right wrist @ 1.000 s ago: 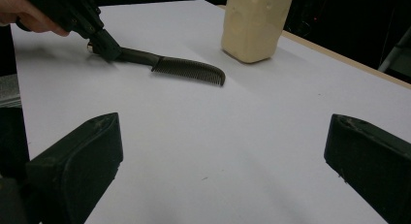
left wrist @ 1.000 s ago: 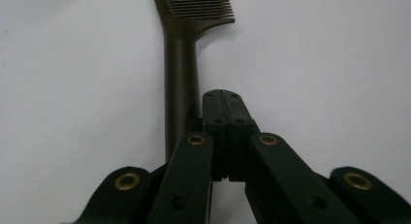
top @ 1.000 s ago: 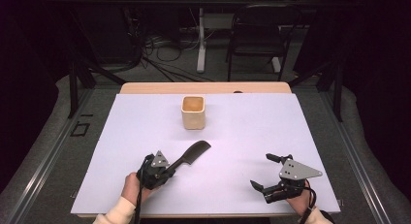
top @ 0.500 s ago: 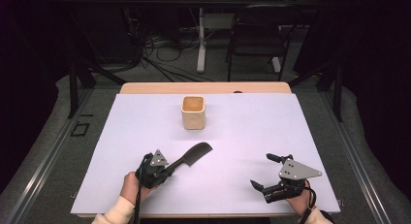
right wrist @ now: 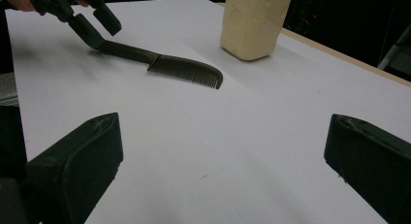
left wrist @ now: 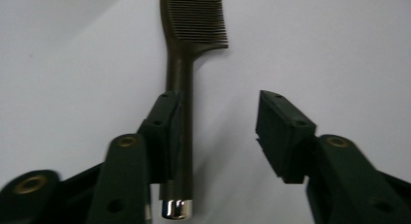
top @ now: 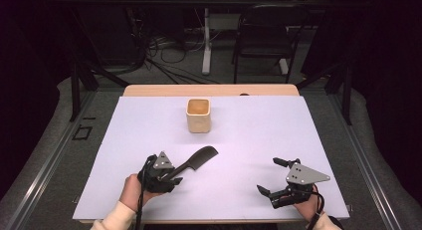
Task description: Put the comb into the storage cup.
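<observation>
Left gripper view, comb (left wrist: pixel 181 64) handle against one pad of left gripper (left wrist: pixel 218 132), jaws just opened, spread.

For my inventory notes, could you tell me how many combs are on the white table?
1. The black comb lies on the white table, its handle between the open jaws of the left gripper, in front of the beige cup.

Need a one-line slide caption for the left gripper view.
Left gripper, jaws just opened, straddles the dark comb lying on the white table; one pad rests against the handle, the other stands clear.
</observation>
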`<state>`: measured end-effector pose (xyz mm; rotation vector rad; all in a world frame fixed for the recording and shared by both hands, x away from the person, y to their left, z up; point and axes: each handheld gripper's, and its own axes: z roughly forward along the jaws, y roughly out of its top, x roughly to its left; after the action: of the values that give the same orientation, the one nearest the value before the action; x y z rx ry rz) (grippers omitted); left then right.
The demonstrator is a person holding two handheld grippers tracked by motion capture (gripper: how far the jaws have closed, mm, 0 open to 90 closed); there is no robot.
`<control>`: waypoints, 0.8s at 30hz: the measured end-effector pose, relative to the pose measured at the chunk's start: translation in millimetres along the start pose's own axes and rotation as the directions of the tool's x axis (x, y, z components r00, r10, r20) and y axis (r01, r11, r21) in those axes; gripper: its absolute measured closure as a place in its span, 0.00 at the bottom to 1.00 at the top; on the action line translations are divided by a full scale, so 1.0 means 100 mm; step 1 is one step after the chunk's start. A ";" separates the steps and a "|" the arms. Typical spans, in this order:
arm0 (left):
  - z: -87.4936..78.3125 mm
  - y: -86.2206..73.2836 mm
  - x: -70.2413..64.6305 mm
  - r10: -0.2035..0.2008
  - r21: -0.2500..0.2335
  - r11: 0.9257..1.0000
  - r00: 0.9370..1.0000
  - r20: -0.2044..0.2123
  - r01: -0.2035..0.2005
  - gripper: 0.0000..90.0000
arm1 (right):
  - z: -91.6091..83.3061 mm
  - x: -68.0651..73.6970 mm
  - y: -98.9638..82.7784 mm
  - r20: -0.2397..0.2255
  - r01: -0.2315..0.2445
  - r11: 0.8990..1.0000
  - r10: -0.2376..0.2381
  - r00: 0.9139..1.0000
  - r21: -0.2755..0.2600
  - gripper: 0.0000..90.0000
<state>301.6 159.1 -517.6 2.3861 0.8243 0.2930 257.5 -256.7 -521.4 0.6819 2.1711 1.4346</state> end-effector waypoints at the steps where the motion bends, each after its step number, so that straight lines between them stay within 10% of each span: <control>1: 0.00 0.01 0.01 0.002 0.009 1.000 1.000 -0.006 -0.002 0.46 | 0.00 0.00 0.00 -0.002 -0.001 1.000 0.001 1.000 0.000 0.00; 10: 0.08 0.08 0.15 0.005 0.108 0.994 0.999 0.032 -0.008 0.18 | 0.02 -0.01 0.00 0.006 -0.002 1.000 0.002 1.000 0.011 0.00; 24: 0.16 0.18 0.21 0.011 0.174 0.985 1.000 0.003 -0.012 0.00 | 0.02 -0.01 -0.01 0.004 -0.008 1.000 0.008 1.000 0.016 0.00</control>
<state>332.8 153.3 -519.6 2.5535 0.8671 0.2314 259.5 -256.3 -522.8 0.6993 2.1810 1.4202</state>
